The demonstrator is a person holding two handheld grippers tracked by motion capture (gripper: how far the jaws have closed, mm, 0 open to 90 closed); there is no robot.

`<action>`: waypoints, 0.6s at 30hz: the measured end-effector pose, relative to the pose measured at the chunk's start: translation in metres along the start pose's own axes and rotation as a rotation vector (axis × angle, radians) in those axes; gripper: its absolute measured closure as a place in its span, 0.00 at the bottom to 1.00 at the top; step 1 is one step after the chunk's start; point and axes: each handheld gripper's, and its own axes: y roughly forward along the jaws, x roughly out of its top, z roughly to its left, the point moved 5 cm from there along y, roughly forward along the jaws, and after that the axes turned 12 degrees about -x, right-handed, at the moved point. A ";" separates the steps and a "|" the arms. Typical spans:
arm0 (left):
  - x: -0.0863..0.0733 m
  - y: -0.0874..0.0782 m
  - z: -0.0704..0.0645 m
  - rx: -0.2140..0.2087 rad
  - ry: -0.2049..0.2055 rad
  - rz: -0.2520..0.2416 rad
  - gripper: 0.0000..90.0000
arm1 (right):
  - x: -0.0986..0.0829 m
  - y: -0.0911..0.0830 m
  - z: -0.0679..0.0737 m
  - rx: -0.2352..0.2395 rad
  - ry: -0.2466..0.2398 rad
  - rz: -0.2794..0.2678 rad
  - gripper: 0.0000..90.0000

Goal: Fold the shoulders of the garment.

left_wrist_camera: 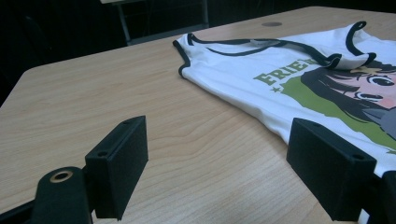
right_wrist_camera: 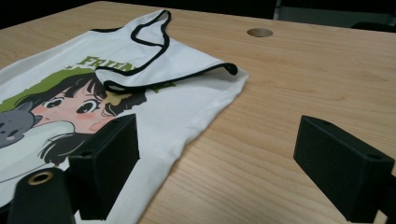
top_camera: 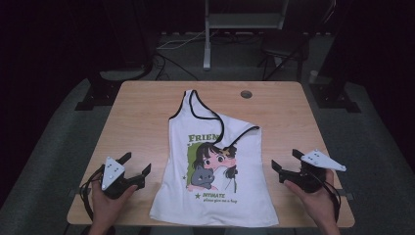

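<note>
Left gripper (top_camera: 135,164), right gripper (top_camera: 285,160) — agape

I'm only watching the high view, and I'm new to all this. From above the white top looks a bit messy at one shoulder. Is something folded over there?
Observer: Yes. In the right gripper view the strap on that side is flopped down over the print, covering part of the green lettering.
Operator: Is the left gripper touching the tank top yet?
Observer: I can't be sure. In the left gripper view its jaws stand wide apart over bare table, with one jaw right at the cloth's side edge.
Operator: And the right gripper?
Observer: Its own view shows it open too, one jaw in front of the cloth's edge, the other over bare wood.
</note>
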 end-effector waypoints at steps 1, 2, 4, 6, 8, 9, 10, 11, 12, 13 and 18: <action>0.000 0.000 0.000 0.000 0.000 0.000 0.22 | 0.000 0.000 0.000 0.000 0.000 0.000 0.15; 0.000 0.000 0.000 0.000 0.000 0.001 0.22 | -0.001 -0.001 -0.002 -0.005 0.004 -0.001 0.15; 0.000 0.000 0.000 0.000 0.000 0.001 0.22 | -0.002 -0.002 -0.005 -0.013 0.013 -0.006 0.15; 0.000 0.000 0.000 0.000 0.000 0.001 0.22 | -0.004 -0.004 -0.008 -0.024 0.018 -0.009 0.15; 0.000 0.000 0.000 0.000 0.000 0.001 0.22 | -0.006 -0.005 -0.010 -0.030 0.024 -0.008 0.15; 0.000 0.000 0.000 0.001 0.001 0.002 0.22 | -0.008 -0.005 -0.011 -0.034 0.025 -0.006 0.15; 0.000 0.000 0.000 0.001 0.000 0.001 0.22 | -0.009 -0.006 -0.011 -0.036 0.028 -0.006 0.15; 0.000 0.000 0.000 0.001 0.001 0.001 0.22 | -0.010 -0.006 -0.012 -0.038 0.030 -0.010 0.15; 0.000 0.000 0.000 0.002 0.001 0.001 0.22 | -0.012 -0.007 -0.013 -0.042 0.036 -0.012 0.15; 0.000 0.000 0.000 0.002 0.001 0.002 0.22 | -0.013 -0.007 -0.014 -0.044 0.036 -0.016 0.15; 0.000 0.000 0.000 0.003 0.000 0.002 0.22 | -0.016 -0.009 -0.018 -0.057 0.052 -0.030 0.15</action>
